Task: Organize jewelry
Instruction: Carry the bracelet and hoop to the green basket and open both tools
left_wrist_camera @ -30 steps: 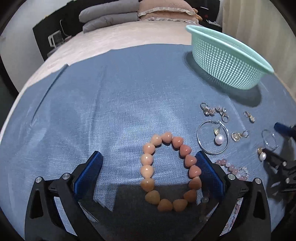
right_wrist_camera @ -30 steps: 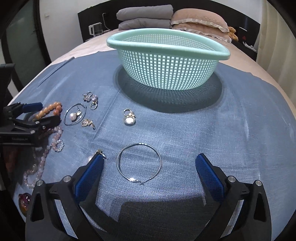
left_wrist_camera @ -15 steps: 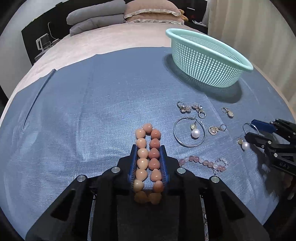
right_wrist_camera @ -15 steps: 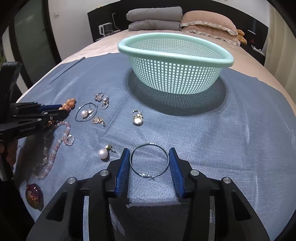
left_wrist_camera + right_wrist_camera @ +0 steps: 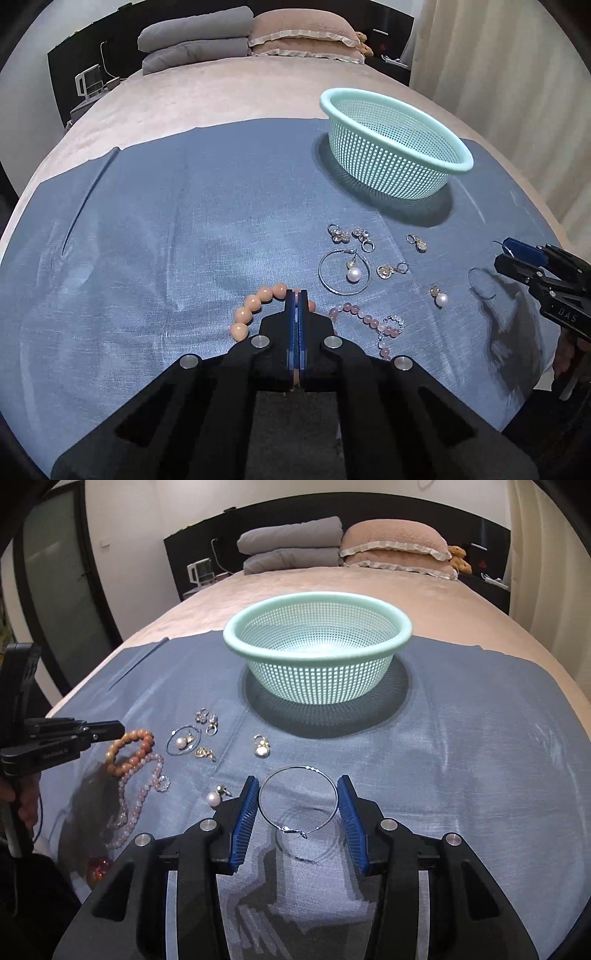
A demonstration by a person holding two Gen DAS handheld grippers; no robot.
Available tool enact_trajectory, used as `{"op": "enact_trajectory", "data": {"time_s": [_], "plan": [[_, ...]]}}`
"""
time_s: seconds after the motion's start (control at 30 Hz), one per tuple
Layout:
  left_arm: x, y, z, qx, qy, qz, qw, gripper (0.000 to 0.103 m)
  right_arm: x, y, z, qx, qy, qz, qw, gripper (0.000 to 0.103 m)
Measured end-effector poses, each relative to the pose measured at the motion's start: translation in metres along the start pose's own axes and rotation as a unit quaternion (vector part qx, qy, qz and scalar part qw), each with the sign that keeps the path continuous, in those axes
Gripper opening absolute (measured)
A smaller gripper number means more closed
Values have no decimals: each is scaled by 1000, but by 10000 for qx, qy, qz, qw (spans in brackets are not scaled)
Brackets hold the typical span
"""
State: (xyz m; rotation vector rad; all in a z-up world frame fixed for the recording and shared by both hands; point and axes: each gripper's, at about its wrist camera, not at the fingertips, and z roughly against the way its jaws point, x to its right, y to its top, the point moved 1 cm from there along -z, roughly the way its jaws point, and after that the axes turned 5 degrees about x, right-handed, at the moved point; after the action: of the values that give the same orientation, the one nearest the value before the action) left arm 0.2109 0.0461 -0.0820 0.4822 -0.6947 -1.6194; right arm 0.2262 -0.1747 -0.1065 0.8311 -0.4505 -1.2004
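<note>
On blue cloth | left claw clamps bead bracelet | right claw grips hoop

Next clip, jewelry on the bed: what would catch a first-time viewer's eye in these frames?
First the mint green basket, standing empty on the blue cloth at the far side. Then the two grips: the left gripper is pinched shut on the peach bead bracelet, and the right gripper clasps the large silver hoop across its width, lifted above its shadow. Between them, small earrings and a pink bead strand lie scattered.
</note>
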Motion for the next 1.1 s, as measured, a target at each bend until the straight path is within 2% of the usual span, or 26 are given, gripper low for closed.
{"op": "enact_trajectory", "data": {"time_s": [0.2,0.33,0.37,0.43,0.5,0.63,0.67,0.73,0.87,0.9,0.93,1.03,1.1], "plan": [[3,8,12,85,25,-22,10000,1,1,11,19,178,22,13,9998,41],[-8,6,-2,-38,208,-21,9998,11,-4,11,23,214,88,49,9997,41],[-12,4,-6,-100,170,12,9998,12,-4,10,24,216,109,54,9997,41],[-17,-1,-14,-233,80,87,9997,21,-5,9,24,215,125,76,9997,41],[-20,-6,-19,-282,186,90,9994,25,-8,9,25,235,125,92,9996,41],[-24,-9,-24,-334,167,143,9992,25,-8,9,26,257,138,59,9996,41],[-24,-9,-25,-342,272,98,9990,25,-8,9,26,256,148,53,9995,41],[-27,-12,-33,-510,730,-73,9960,25,-9,8,28,264,159,46,9995,41],[-34,-15,-32,-439,572,-8,9974,25,-11,7,31,260,156,71,9995,41],[-37,-16,-32,-454,514,10,9976,16,-11,7,32,262,139,83,9995,41],[-38,-16,-33,-503,483,42,9976,12,-11,7,33,268,119,93,9995,41],[-35,-12,-30,-590,482,-3,9971,12,-14,8,38,311,67,147,9994,41],[-31,-6,-26,-692,140,208,9973,12,-15,11,42,352,44,181,9992,41]]}}
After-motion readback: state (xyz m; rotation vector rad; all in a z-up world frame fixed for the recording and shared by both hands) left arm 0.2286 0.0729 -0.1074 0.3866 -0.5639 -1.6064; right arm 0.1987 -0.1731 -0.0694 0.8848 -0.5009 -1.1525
